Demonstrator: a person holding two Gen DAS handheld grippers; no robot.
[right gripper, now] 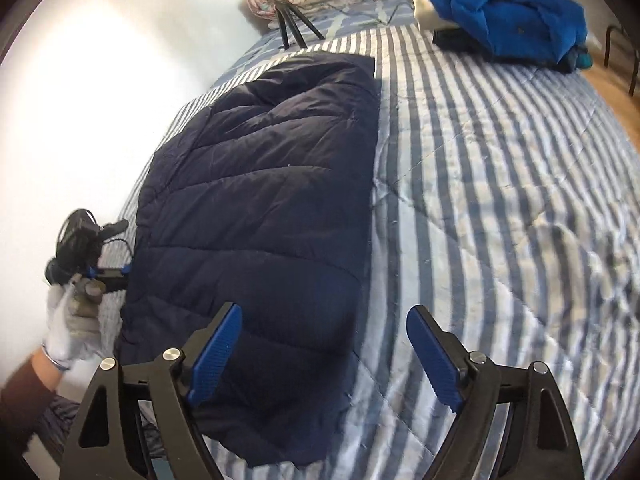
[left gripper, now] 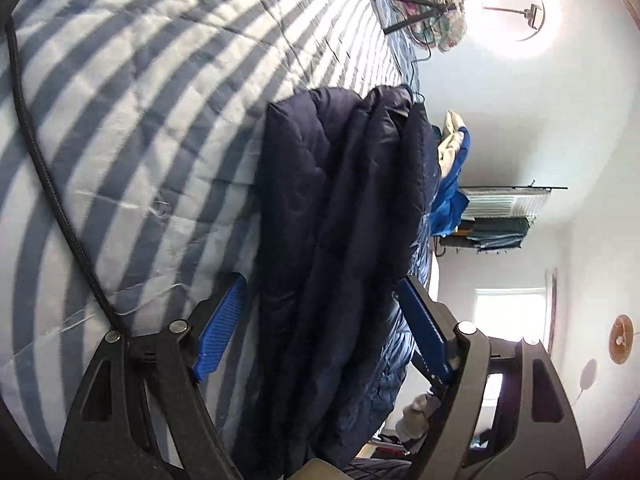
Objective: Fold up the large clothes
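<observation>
Blue-and-white striped quilted bed cover (right gripper: 500, 184) carries the folded navy quilted puffer jacket (right gripper: 260, 200), lying toward nine o'clock. Right tongs (right gripper: 324, 350) gape above its near edge; left tongs (left gripper: 320, 328) straddle its edge, spread wide.

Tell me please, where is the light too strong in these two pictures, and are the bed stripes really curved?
Left wrist view: a ring light burns out to white at the top right, and a window is overexposed too. Right wrist view: glare washes out the wall at the upper left. In both views the fisheye lens bends the stripes of the bedspread; the navy jacket stays sharp.
</observation>
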